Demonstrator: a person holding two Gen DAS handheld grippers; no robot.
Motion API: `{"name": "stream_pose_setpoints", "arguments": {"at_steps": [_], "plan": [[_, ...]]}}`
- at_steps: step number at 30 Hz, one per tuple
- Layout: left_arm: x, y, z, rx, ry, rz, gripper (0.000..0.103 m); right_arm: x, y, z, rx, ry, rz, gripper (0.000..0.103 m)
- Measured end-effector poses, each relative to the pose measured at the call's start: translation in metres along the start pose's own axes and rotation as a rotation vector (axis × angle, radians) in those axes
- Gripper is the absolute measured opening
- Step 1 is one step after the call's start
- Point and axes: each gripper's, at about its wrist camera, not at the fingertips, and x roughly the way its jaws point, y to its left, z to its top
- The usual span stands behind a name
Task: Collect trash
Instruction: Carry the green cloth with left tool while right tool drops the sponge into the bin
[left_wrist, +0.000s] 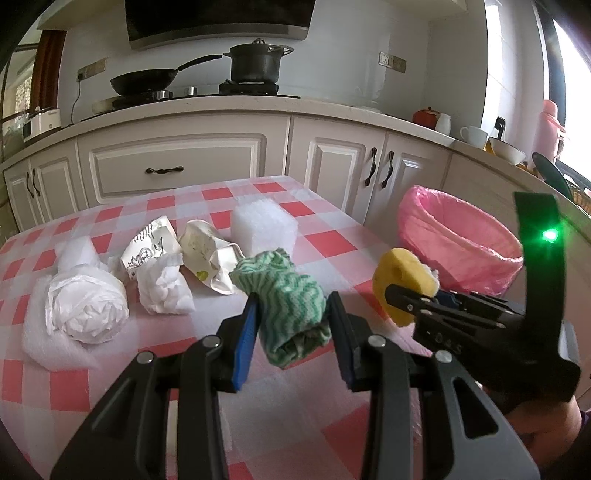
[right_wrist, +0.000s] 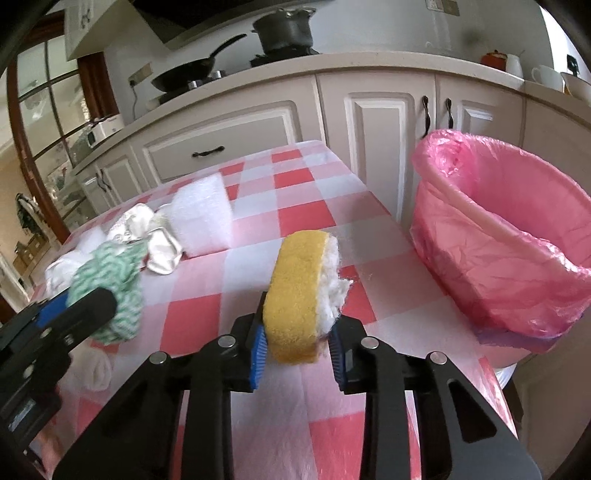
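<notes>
Both claws are carrying a load at this point — the left claw (left_wrist: 291, 325) is gripping a rolled green cloth (left_wrist: 291, 306), the right claw (right_wrist: 297, 343) is clamping a yellow sponge (right_wrist: 299, 295) with white fluff on one face. Both pieces are hanging just above the checked desk (right_wrist: 306, 199), near its edge. The pink-lined bin (right_wrist: 509, 236) is standing open beside the desk, on the right claw's side. The step in hand looks like carrying to the bin. Next, the sponge needs swinging over the rim before letting go — more crumpled paper (left_wrist: 207, 254) and foam (left_wrist: 264, 225) are waiting behind.
</notes>
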Motion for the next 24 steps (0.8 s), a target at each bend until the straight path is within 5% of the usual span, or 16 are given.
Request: {"name": "stream_pose_setpoints", "arguments": {"at_steps": [11, 24], "plan": [[-0.009, -0.015, 0.002, 0.037, -0.022, -0.024, 0.036, -0.042, -0.007, -0.002, 0.003, -0.075, 0.054, 0.029], [-0.007, -0.059, 0.023, 0.124, -0.071, -0.122, 0.037, -0.089, -0.053, 0.004, 0.038, -0.174, -0.010, 0.029]]}}
